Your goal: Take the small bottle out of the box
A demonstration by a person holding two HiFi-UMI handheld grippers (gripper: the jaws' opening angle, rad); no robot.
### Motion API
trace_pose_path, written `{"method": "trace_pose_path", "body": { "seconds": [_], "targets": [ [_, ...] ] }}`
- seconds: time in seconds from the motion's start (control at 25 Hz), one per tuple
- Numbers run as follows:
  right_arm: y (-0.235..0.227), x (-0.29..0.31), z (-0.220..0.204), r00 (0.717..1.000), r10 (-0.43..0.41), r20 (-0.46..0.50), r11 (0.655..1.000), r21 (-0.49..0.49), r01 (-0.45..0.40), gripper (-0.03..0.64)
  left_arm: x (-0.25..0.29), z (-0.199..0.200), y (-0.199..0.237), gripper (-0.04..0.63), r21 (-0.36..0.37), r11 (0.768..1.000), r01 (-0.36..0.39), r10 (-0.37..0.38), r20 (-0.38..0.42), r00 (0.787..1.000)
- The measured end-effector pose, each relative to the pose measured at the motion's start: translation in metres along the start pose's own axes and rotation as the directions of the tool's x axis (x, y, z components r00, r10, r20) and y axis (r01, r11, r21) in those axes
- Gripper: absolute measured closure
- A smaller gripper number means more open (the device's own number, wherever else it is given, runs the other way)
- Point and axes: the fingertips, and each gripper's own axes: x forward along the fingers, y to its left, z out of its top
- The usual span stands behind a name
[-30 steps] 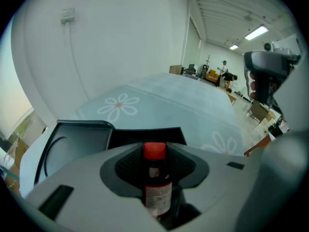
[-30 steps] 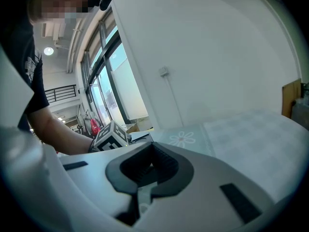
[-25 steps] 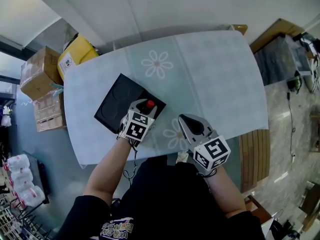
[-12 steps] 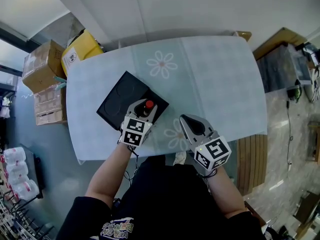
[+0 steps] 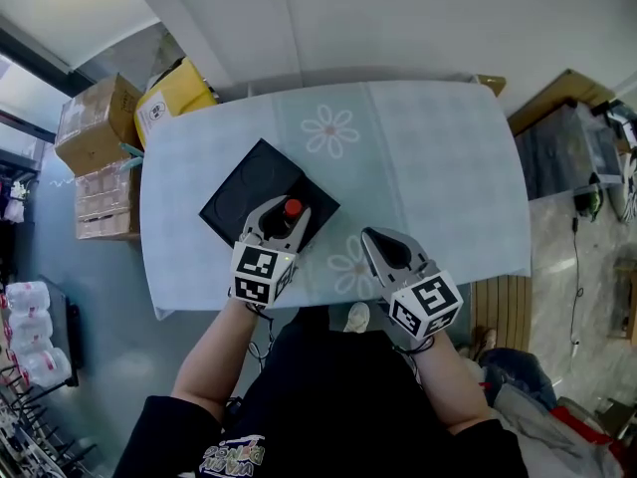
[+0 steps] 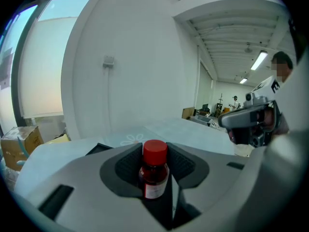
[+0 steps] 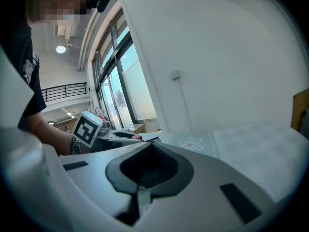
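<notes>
The scene is a room with white walls; a rectangular tabletop under a pale blue-green cloth with printed daisy flowers carries the work.

1. Small bottle: dark red glass, red screw cap, pale label. It stands upright between the jaws of the left gripper, which are closed on its body just below the cap. The cap protrudes above the jaws; the base is hidden behind them.
2. Position of the bottle: in the head view it appears over the near right corner of the flat black square box. Whether the base is clear of the box cannot be told.
3. Box: it lies flat on the left half of the tabletop, turned so that one corner points toward the person. Round recesses show in its dark interior.
4. Right gripper: the jaws are pressed together with nothing between them (the ribbed pads meet at a seam). It sits over the near edge of the tabletop, beside the left gripper and apart from it, clear of the box.
5. Surroundings: brown cardboard cartons and a yellow package stand on the floor off the left end of the tabletop.
</notes>
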Motion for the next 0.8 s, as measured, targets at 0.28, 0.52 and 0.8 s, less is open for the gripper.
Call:
{"method": "trace_pose_path", "body": {
  "seconds": [0.28, 0.52, 0.8],
  "targets": [
    [0.014, -0.011, 0.014, 0.999, 0.049, 0.023, 0.997, -0.058, -0.047, 0.594, -0.038, 0.029, -0.017, 0.426, -0.010, 1.000, -0.028, 0.029, 0.089, 0.996],
    [0.028, -0.031, 0.020, 0.995, 0.094, 0.032, 0.991, -0.099, -0.090, 0.594, -0.076, 0.032, -0.039, 0.426, -0.036, 0.997, -0.069, 0.073, 0.128, 0.989],
    [0.041, -0.059, 0.020, 0.989, 0.148, 0.030, 0.980, -0.141, -0.142, 0.594, -0.122, 0.020, -0.069, 0.426, -0.073, 0.988, -0.140, 0.149, 0.147, 0.978]
  ]
}}
